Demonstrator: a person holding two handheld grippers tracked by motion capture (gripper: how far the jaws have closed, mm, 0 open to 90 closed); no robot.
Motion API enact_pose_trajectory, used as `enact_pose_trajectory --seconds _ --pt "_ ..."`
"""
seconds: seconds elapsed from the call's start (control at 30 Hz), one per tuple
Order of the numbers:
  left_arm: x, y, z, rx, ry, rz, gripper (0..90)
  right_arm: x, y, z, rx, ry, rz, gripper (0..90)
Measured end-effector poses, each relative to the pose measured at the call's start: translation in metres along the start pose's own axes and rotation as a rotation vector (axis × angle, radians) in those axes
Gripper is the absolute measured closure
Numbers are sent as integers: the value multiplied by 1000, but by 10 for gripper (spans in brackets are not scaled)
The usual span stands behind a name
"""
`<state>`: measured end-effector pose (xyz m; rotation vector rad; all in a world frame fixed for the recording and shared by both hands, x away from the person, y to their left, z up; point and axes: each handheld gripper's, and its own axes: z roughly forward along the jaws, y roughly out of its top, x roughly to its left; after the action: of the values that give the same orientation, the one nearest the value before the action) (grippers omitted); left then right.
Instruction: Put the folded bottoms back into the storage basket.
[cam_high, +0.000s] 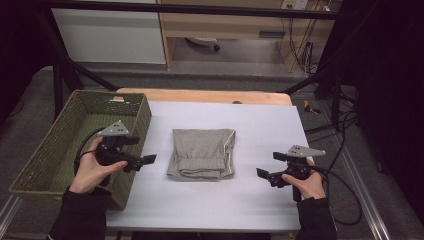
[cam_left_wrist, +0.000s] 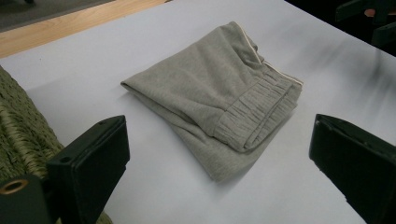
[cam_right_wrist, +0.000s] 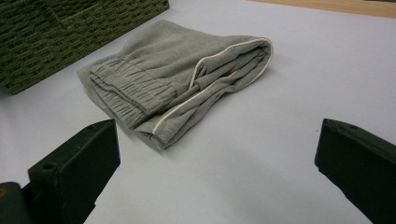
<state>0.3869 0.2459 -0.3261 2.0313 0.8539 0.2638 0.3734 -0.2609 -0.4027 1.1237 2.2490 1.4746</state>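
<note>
A folded grey garment (cam_high: 202, 153) with a gathered waistband and a pale trim lies in the middle of the white table. The left gripper view shows the garment (cam_left_wrist: 219, 98) ahead of the wide-apart jaws, and the right gripper view shows the garment (cam_right_wrist: 177, 88) from its trimmed side. My left gripper (cam_high: 146, 161) is open, held just left of the cloth by the basket's edge. My right gripper (cam_high: 264, 175) is open too, to the right of the cloth near the table's front. Neither touches the cloth.
A green woven basket (cam_high: 52, 150) stands at the table's left edge, beside my left hand. The white table cover (cam_high: 260, 130) has a wooden strip along its far edge. Cables and metal frame legs lie on the floor at the right.
</note>
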Motion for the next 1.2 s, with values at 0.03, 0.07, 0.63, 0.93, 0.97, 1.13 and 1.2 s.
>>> enact_pose_trajectory --seconds 0.03,0.07,0.63,0.93,0.97,1.13,1.2 --pt "-1 1 0 -2 1 2 46 0 0 0 1 -1 -2 8" --pt "-1 1 1 -3 0 3 46 0 0 0 0 -1 -3 8" --pt "-17 13 21 6 -16 20 48 0 0 0 1 2 -4 9" --pt "-24 17 36 21 -25 28 48 0 -1 1 5 2 -3 9" --pt "-24 17 38 24 -27 28 48 0 -1 1 5 2 -3 9" --pt "-27 18 48 37 -25 32 48 0 -1 0 4 1 -3 9" --pt "-28 18 51 39 -24 29 48 0 -1 0 5 1 -3 9"
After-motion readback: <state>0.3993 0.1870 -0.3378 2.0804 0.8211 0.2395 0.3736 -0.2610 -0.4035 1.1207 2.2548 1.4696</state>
